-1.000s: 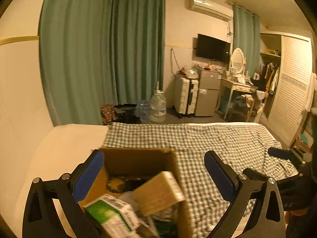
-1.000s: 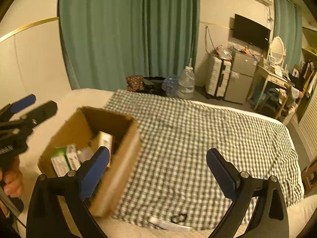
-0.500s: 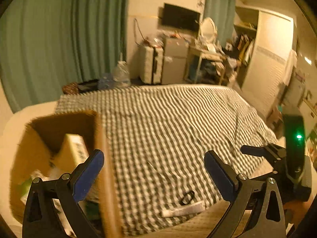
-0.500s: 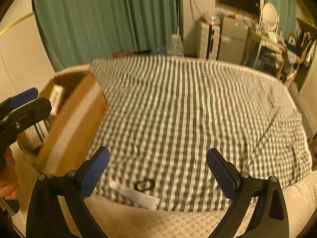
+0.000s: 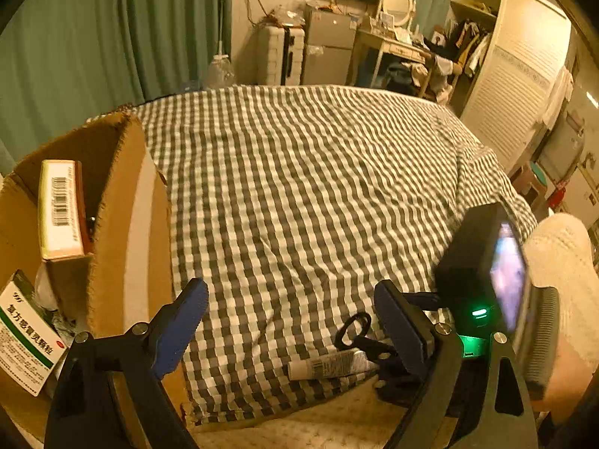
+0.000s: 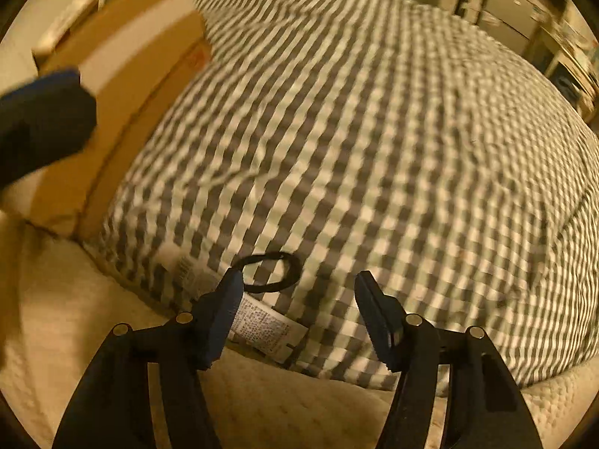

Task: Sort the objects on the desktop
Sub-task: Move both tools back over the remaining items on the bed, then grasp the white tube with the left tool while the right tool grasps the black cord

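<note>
Right gripper (image 6: 297,299) fingers closing, nothing gripped yet; left finger (image 6: 221,312) sits over the white tube (image 6: 262,321), black hair tie (image 6: 271,271) just ahead between the fingers, not touched. Left gripper (image 5: 290,321) fingers wide but closing, empty, hanging above the checked blanket (image 5: 299,187); tube (image 5: 331,364) and hair tie (image 5: 352,329) lie near its right finger at the blanket's near edge on the bed. Cardboard box (image 5: 127,224) to the left holds medicine boxes (image 5: 60,209). A sleeve (image 5: 558,262) shows behind the right gripper's body.
</note>
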`<state>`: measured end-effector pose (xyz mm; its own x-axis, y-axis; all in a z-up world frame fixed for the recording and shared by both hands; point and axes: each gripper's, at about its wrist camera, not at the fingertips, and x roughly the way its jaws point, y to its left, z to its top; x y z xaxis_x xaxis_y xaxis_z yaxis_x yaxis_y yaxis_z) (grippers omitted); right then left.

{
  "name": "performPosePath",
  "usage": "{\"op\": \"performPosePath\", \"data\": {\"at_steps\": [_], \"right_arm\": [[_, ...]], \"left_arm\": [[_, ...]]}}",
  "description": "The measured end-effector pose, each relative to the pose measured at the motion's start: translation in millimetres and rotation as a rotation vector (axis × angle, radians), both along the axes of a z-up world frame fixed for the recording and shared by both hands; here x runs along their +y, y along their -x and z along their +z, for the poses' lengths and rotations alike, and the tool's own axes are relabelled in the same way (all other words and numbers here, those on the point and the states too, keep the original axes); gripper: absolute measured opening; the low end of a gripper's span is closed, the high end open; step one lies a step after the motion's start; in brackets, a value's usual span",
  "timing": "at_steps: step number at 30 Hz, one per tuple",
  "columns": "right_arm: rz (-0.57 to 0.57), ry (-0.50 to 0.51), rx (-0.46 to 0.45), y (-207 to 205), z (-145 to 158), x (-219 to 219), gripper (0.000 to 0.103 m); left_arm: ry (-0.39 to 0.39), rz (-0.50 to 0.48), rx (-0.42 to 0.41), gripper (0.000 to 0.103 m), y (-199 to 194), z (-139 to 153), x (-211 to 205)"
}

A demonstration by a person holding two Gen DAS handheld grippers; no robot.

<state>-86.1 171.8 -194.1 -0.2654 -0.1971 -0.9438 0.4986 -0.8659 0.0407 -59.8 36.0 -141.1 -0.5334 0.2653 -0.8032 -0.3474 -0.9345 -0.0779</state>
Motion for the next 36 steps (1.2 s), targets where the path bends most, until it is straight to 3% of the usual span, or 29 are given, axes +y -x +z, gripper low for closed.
{"op": "performPosePath", "data": {"at_steps": [4, 6, 7, 8, 12, 15, 19, 22, 26, 28, 32, 36], "right_arm": [[0.005, -0.073, -0.038, 3, -26, -5, 0.044], [-0.006, -0.068, -0.014, 2, -24, -3, 0.029], [-0.020, -0.064, -0.004, 2, -23, 0, 0.012], [-0.032, -0.059, -0.001, 3, -23, 3, 0.005], [-0.078, -0.023, 0.006, 4, -19, 16, 0.004], [-0.131, 0.019, 0.034, 5, -10, 31, 0.004], [-0.206, 0.086, 0.065, 5, 3, 53, 0.004], [-0.208, 0.118, 0.078, -1, 9, 58, 0.004], [-0.201, 0.128, 0.089, -9, 13, 63, 0.004], [-0.206, 0.144, 0.090, -11, 16, 64, 0.004], [-0.227, 0.181, 0.082, -6, 18, 64, 0.004], [-0.224, 0.179, 0.085, -3, 15, 57, 0.004]], "left_arm": [[0.018, -0.011, -0.017, 0.093, -1, -10, 1], [0.023, -0.013, -0.034, 0.093, -1, -16, 2], [0.026, -0.017, -0.046, 0.093, -1, -20, 3], [0.030, -0.022, -0.057, 0.093, 0, -24, 3], [0.070, -0.069, -0.111, 0.093, 0, -41, 10], [0.146, -0.109, -0.151, 0.093, -2, -58, 20], [0.191, -0.161, -0.275, 0.093, -1, -83, 33], [0.182, -0.185, -0.360, 0.092, -1, -98, 35], [0.112, -0.179, -0.493, 0.092, 6, -113, 28], [0.143, -0.216, -0.483, 0.092, 5, -110, 32], [0.334, -0.329, -0.393, 0.092, 4, -106, 49], [0.369, -0.343, -0.435, 0.093, 11, -124, 59]]}}
